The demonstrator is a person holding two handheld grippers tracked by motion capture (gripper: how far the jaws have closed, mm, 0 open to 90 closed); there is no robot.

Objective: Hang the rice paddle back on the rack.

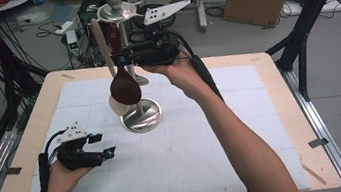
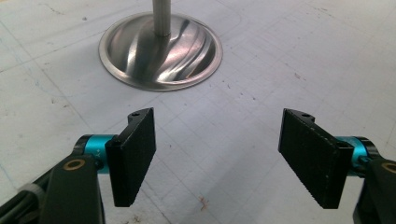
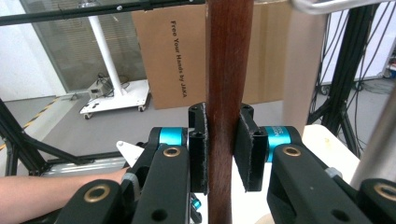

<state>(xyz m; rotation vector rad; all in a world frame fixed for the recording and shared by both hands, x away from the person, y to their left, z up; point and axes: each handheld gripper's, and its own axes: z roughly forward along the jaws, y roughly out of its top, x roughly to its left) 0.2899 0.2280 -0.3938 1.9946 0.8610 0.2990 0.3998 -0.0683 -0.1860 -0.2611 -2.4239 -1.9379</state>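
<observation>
White mat covers the table [image 1: 274, 127], with one steel stand [image 1: 141, 114] at its middle. Two grippers are in play: the right gripper [image 1: 123, 60] is up high beside the stand's pole, clamped on one dark spoon's [image 1: 124, 86] handle, bowl hanging down. One pale spoon [image 1: 102, 45] hangs just left. Near left, the left gripper [image 1: 106, 145] rests, jaws apart, nothing between them.
</observation>
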